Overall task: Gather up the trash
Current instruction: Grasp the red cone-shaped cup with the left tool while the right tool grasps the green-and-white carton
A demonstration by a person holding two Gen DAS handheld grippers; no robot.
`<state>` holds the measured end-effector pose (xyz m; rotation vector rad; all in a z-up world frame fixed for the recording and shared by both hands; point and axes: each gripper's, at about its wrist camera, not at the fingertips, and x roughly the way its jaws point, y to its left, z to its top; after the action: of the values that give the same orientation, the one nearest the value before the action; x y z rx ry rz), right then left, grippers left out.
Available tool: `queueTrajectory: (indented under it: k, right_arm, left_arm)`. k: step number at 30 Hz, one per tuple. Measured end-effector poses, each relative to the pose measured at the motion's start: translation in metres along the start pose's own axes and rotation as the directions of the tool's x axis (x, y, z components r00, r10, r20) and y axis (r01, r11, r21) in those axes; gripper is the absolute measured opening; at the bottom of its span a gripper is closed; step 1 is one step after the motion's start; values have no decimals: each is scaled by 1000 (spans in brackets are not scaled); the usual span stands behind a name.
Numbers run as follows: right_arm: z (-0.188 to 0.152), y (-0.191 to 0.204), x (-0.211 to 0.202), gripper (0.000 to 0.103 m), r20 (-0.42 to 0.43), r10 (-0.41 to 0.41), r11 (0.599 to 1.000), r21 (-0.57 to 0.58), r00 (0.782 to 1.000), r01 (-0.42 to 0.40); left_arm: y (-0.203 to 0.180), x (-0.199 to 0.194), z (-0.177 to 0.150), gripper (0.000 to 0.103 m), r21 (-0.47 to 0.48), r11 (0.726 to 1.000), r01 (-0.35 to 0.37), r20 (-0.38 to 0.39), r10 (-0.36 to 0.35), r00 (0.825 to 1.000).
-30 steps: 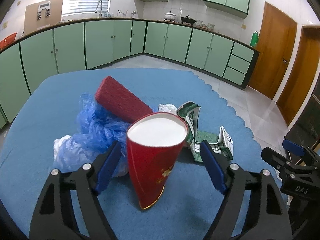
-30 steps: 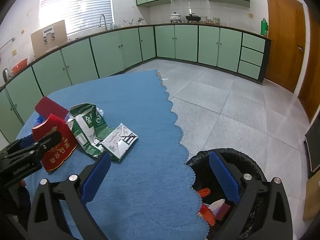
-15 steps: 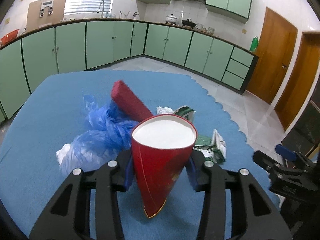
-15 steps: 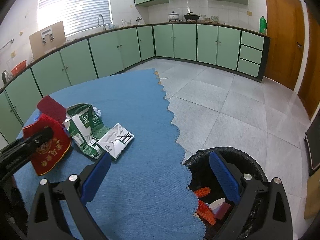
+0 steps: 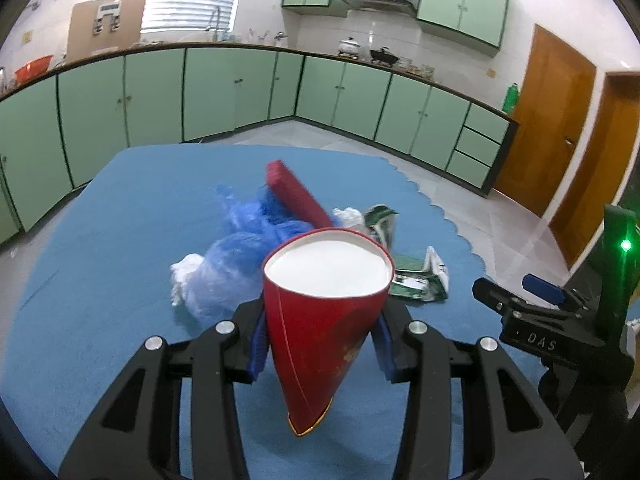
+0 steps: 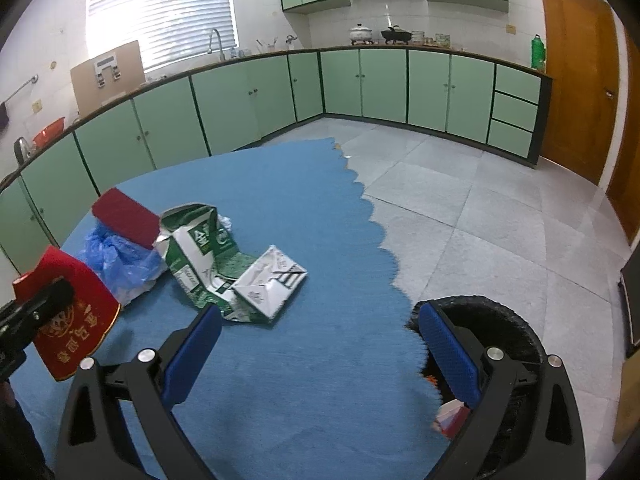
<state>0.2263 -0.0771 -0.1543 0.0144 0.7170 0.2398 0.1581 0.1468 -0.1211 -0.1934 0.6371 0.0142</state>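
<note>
My left gripper [image 5: 320,340] is shut on a red paper cup [image 5: 320,320] with gold print and holds it above the blue table [image 5: 120,220]; the cup also shows at the left of the right wrist view [image 6: 72,320]. Behind it lie a crumpled blue plastic bag [image 5: 236,264], a red flat box [image 5: 296,196] and a flattened green and white carton [image 6: 224,268]. My right gripper [image 6: 320,344] is open and empty over the table's right edge, next to a black trash bin [image 6: 516,340].
The bin stands on the tiled floor [image 6: 460,208] by the table's scalloped edge and holds some red and orange trash [image 6: 452,420]. Green cabinets [image 5: 240,92] run along the walls. Wooden doors [image 5: 560,120] are at the right.
My left gripper closed on the red cup and lifted it up and back from the trash pile. The right gripper stayed open and shifted slightly.
</note>
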Motion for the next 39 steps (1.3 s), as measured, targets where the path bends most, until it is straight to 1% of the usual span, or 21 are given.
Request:
queueTrajectory:
  k: [3, 7, 9, 11, 16, 18, 19, 21, 22, 23, 24, 26, 27, 33, 39]
  right_arm:
    - [3, 7, 8, 96, -9, -11, 1000, 2, 1000, 11]
    - [8, 18, 19, 96, -25, -21, 1000, 2, 999, 21]
    - [11, 24, 26, 95, -36, -47, 999, -6, 998, 46]
    - [14, 28, 35, 93, -56, -71, 997, -6, 996, 71]
    - [17, 28, 51, 89, -91, -83, 996, 1, 992, 84]
    - [16, 26, 58, 86, -120, -81, 997, 8, 989, 83]
    - [16, 24, 60, 83, -132, -65, 998, 17, 989, 68]
    - [16, 22, 62, 78, -140, -41, 998, 31, 989, 46]
    - [16, 21, 61, 74, -139, -30, 999, 34, 990, 35]
    - [17, 21, 60, 68, -138, -17, 999, 34, 990, 22]
    - [16, 20, 59, 64, -138, -4, 999, 33, 990, 9]
    - [16, 22, 57, 45, -137, 28, 999, 30, 990, -24]
    - [17, 23, 56, 41, -138, 34, 999, 28, 990, -31]
    - [13, 21, 44, 37, -113, 41, 999, 28, 993, -38]
    - [18, 18, 25, 35, -77, 43, 999, 13, 996, -42]
  left_arm:
    - [5, 3, 0, 41, -2, 1000, -25, 5, 25, 1000]
    - [10, 4, 2, 41, -9, 1000, -28, 8, 28, 1000]
    - [11, 5, 4, 41, -5, 1000, -30, 11, 30, 999]
    - [12, 7, 4, 41, -7, 1000, -27, 9, 27, 1000]
    - [14, 10, 4, 41, -8, 1000, -13, 3, 13, 1000]
    - [14, 12, 4, 41, -8, 1000, -7, 0, 7, 1000]
    - [16, 11, 3, 41, -9, 1000, -5, -1, 5, 1000]
    - [16, 12, 3, 41, -10, 1000, 1, -6, -1, 1000]
    - [16, 12, 3, 41, -10, 1000, 1, -7, -2, 1000]
    - [16, 13, 3, 41, -9, 1000, 2, -8, -2, 1000]
    - [16, 13, 3, 41, -9, 1000, 3, -9, -3, 1000]
    - [17, 13, 3, 41, -10, 1000, 5, -10, -5, 1000]
    - [17, 13, 3, 41, -9, 1000, 4, -9, -4, 1000]
    - [16, 11, 4, 41, -5, 1000, 2, -3, -2, 1000]
    - [5, 6, 5, 41, 8, 1000, 16, 7, -16, 1000]
